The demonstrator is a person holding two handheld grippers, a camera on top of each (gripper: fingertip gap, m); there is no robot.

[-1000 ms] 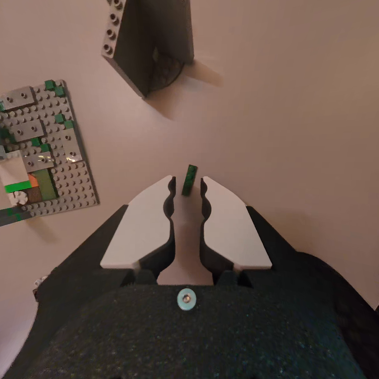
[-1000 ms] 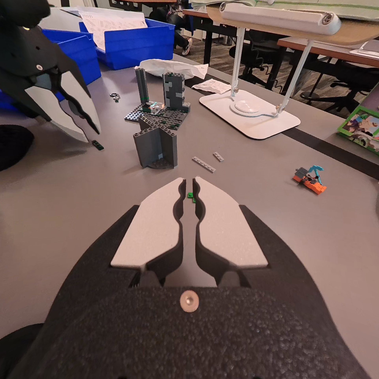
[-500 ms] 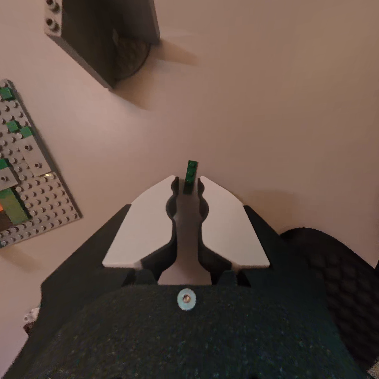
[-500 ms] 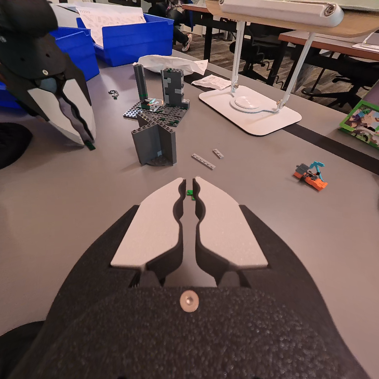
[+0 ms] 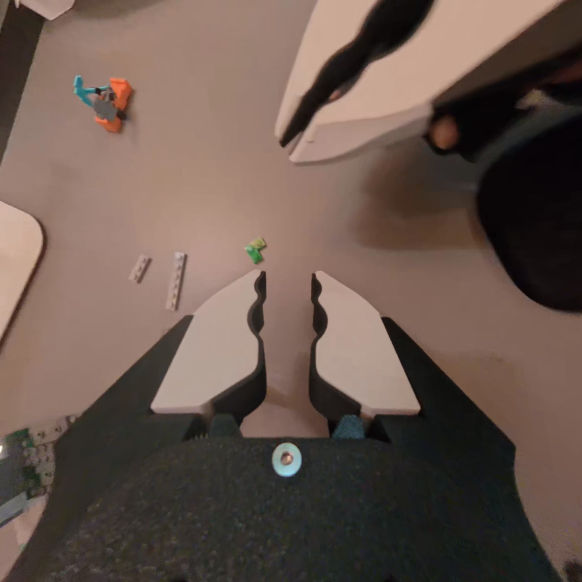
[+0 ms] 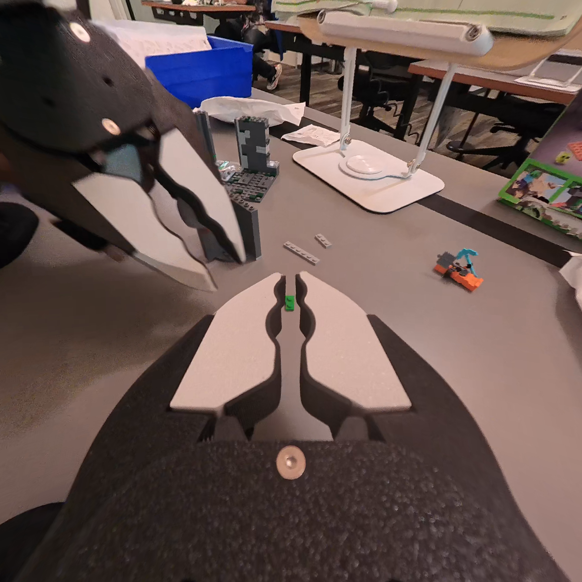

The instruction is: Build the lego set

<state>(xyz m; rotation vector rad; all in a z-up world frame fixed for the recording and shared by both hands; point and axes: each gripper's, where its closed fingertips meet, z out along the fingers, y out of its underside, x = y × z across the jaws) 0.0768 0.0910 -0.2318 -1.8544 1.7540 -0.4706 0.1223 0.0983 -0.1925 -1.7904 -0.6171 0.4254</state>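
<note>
Two grippers show above the grey counter [image 6: 409,330]. In its own wrist view the left gripper [image 5: 288,277] points down at the counter with its jaws parted by a clear gap and nothing between them. A small bright green piece [image 5: 255,250] lies on the counter just beyond its left fingertip, apart from it. Two light grey plates lie to the left of that: a long plate [image 5: 176,281] and a short plate [image 5: 139,268], side by side. Farther off sits a small orange, grey and teal build [image 5: 105,102].

The right gripper [image 6: 290,277] has its jaws nearly together, a narrow slot between them. Through that slot the green piece [image 6: 290,303] shows on the counter; whether the fingers touch it cannot be told, and it seems to lie loose.

In the right wrist view the left gripper [image 6: 220,271] hangs at left, blurred, in front of a dark grey wall section [image 6: 250,233]. Behind stands the main model [image 6: 252,163], a dark baseplate with a grey tower. A white lamp stand [image 6: 371,176] sits to its right, a blue bin [image 6: 201,75] behind, and a green-edged set box [image 6: 544,195] at far right. A printed slip of paper [image 6: 311,135] lies near the stand; its writing is too small to read.
</note>
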